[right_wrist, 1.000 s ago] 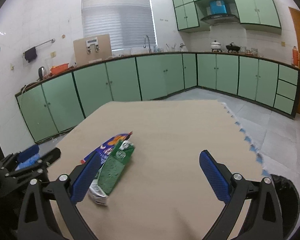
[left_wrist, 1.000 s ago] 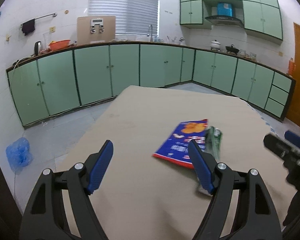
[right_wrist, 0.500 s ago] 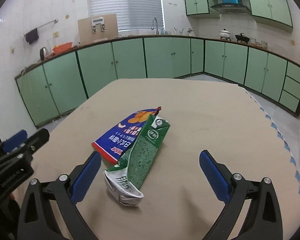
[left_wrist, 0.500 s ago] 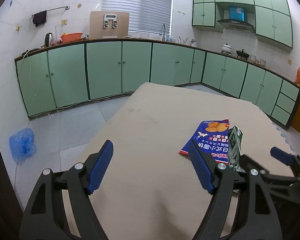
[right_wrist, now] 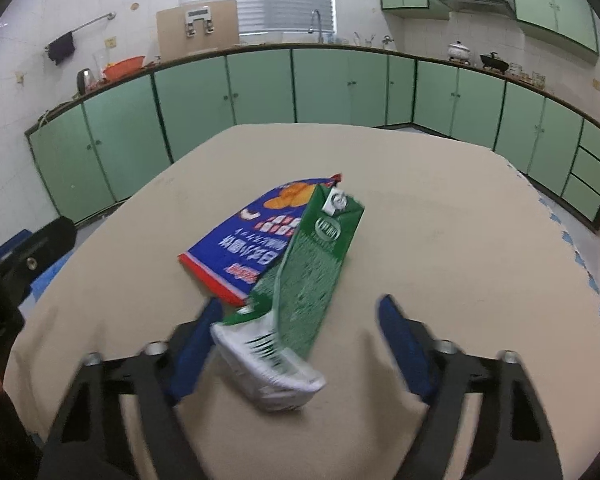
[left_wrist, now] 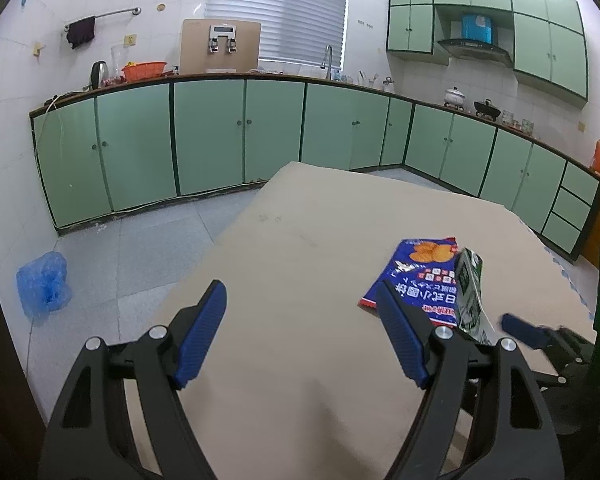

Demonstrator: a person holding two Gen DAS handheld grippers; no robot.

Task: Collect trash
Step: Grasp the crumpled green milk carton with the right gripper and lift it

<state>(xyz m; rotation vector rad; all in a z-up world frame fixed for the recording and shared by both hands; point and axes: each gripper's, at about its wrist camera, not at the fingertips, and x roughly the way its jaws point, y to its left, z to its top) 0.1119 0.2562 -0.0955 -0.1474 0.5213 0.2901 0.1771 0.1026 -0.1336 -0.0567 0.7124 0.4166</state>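
Note:
A crushed green and white carton [right_wrist: 316,264] lies on the beige table [right_wrist: 420,208], partly on top of a flat blue snack bag [right_wrist: 252,240]. My right gripper [right_wrist: 300,304] straddles the carton's white near end. Its jaws are closing; the left pad is close to the carton and the right pad stands apart from it. My left gripper [left_wrist: 300,292] hangs open over bare table with nothing between its fingers. The snack bag [left_wrist: 420,276] and carton [left_wrist: 470,292] lie just beyond its right finger, with the right gripper's blue fingertip [left_wrist: 520,328] beside them.
Green cabinets [left_wrist: 212,140] run along the walls behind the table. A blue plastic bag [left_wrist: 42,284] sits on the tiled floor at the left. The table's covering has a jagged blue-flecked edge [right_wrist: 580,260] on the right. The left gripper's body [right_wrist: 20,256] shows at the right wrist view's left edge.
My right gripper has come forward and down onto the carton, and its jaws have narrowed around it. The left gripper has drifted slightly, still open.

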